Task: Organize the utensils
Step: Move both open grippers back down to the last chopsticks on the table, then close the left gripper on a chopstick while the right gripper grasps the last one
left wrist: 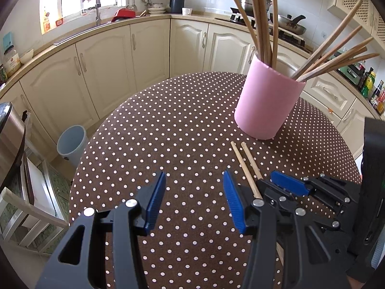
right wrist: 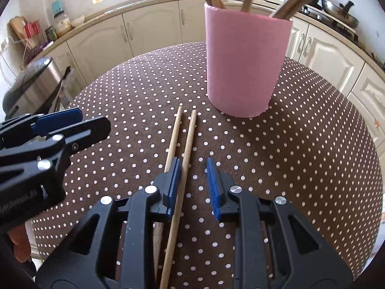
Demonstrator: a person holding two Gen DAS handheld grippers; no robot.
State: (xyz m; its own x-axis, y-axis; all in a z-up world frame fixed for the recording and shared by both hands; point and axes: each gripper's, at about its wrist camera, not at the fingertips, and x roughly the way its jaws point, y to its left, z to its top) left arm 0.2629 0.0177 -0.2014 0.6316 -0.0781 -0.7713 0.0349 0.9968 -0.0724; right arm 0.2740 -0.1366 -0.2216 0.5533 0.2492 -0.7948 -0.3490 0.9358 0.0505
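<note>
Two wooden chopsticks (right wrist: pixel 186 154) lie side by side on the brown polka-dot tablecloth (right wrist: pixel 300 159), pointing at a pink holder (right wrist: pixel 245 60) with several chopsticks standing in it. My right gripper (right wrist: pixel 192 183) is low over them and open. One chopstick runs between its blue pads, beside the left pad; the other chopstick (right wrist: pixel 173 132) passes outside and under the left finger. In the left wrist view my left gripper (left wrist: pixel 195 202) stands open over bare cloth with nothing between its pads. The pair of chopsticks (left wrist: pixel 245 166), the right gripper (left wrist: pixel 267 180) and the holder (left wrist: pixel 267 101) are to its right.
The round table ends just behind the holder; cream kitchen cabinets (left wrist: pixel 108 67) curve around it. A grey-blue bin (left wrist: pixel 72 144) stands on the floor at left, beside a steel appliance (left wrist: pixel 9 132) and a chair (left wrist: pixel 26 214). My left gripper (right wrist: pixel 93 119) sits left of the chopsticks.
</note>
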